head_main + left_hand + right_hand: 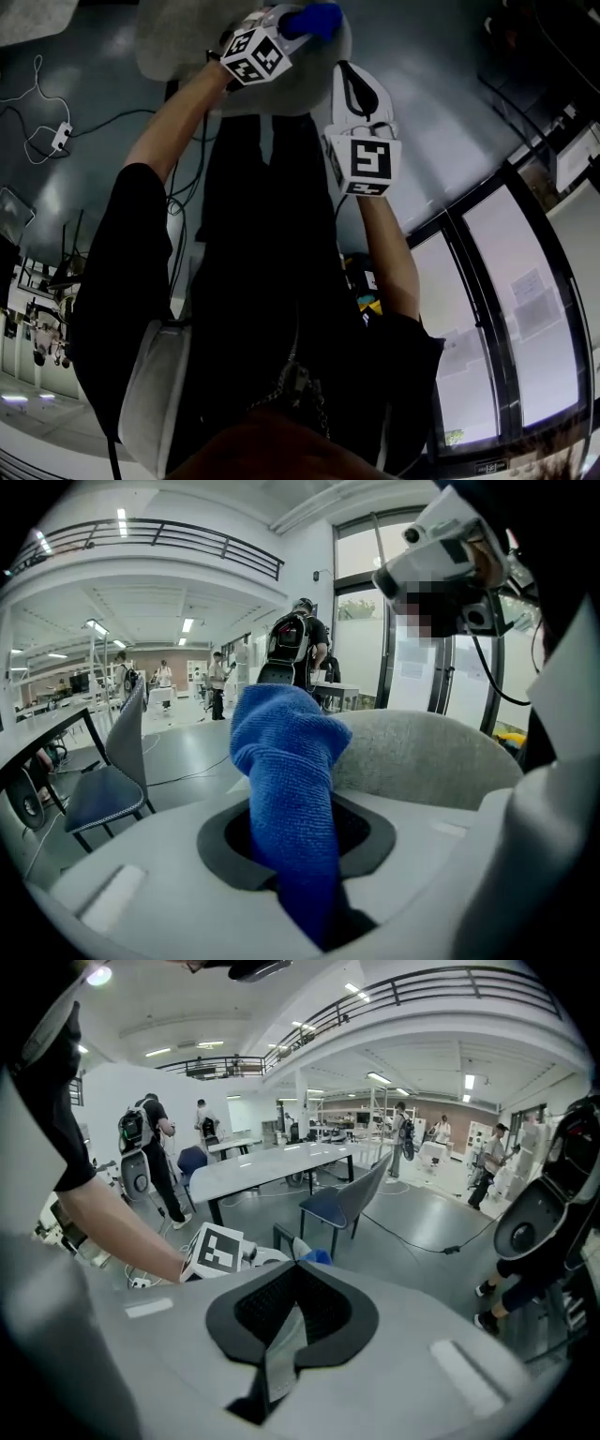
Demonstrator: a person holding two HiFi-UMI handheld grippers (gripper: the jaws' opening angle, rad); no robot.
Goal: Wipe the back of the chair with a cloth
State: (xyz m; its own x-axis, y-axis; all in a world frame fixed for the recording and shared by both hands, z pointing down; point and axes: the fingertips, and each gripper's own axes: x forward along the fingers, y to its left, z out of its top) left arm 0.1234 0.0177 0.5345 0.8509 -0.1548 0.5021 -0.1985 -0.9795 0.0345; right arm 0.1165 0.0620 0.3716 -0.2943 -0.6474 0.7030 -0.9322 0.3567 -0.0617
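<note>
A blue cloth (286,771) bunches up between the jaws of my left gripper (291,855), which is shut on it. Right behind the cloth rises the grey padded chair back (422,752). In the head view the left gripper (298,19) holds the blue cloth (314,17) against the grey chair (187,42) at the top. My right gripper (352,80) hovers just to the right of it, near the chair's edge. In the right gripper view, the right gripper (286,1326) has its jaws shut with nothing between them, and the left gripper's marker cube (217,1251) shows ahead.
A second chair with a blue seat (103,785) stands to the left, and several people (298,649) stand further back. A white table (272,1168) and a chair (342,1199) lie beyond the right gripper. Cables (56,131) trail on the floor; glass doors (506,309) stand at right.
</note>
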